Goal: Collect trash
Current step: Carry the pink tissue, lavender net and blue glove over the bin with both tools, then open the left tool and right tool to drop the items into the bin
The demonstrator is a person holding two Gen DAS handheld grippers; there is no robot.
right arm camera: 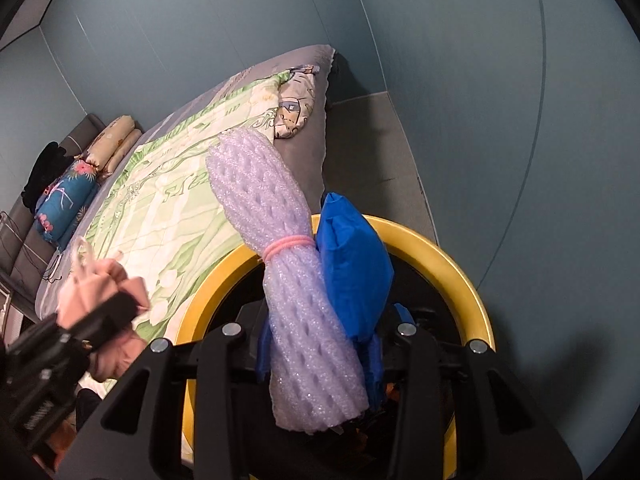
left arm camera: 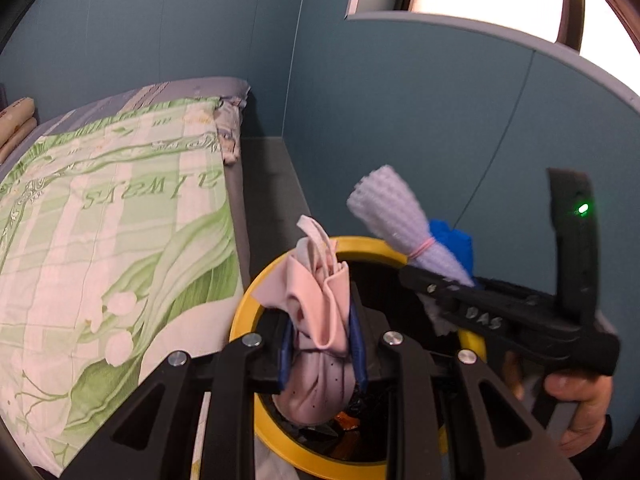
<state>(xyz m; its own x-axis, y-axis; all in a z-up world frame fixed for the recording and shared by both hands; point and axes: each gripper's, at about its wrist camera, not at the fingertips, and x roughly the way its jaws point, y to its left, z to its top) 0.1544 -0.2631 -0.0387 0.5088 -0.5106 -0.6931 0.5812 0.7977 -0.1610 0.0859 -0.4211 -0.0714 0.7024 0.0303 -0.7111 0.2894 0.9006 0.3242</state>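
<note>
My left gripper (left arm camera: 320, 348) is shut on a crumpled pink cloth (left arm camera: 316, 304) and holds it over the open yellow-rimmed bin (left arm camera: 244, 308). My right gripper (right arm camera: 320, 344) is shut on a roll of lilac foam netting (right arm camera: 296, 280) tied with a pink band, together with a blue plastic wrapper (right arm camera: 352, 260), also above the bin's yellow rim (right arm camera: 452, 264). The right gripper with the foam roll (left arm camera: 392, 216) shows at the right of the left wrist view. The left gripper with the pink cloth (right arm camera: 100, 292) shows at the lower left of the right wrist view.
A bed with a green and white floral quilt (left arm camera: 100, 232) stands left of the bin. Pillows and a blue floral bolster (right arm camera: 68, 200) lie at its far end. Blue walls (left arm camera: 400, 120) close in behind and to the right, with grey floor (right arm camera: 380, 152) between.
</note>
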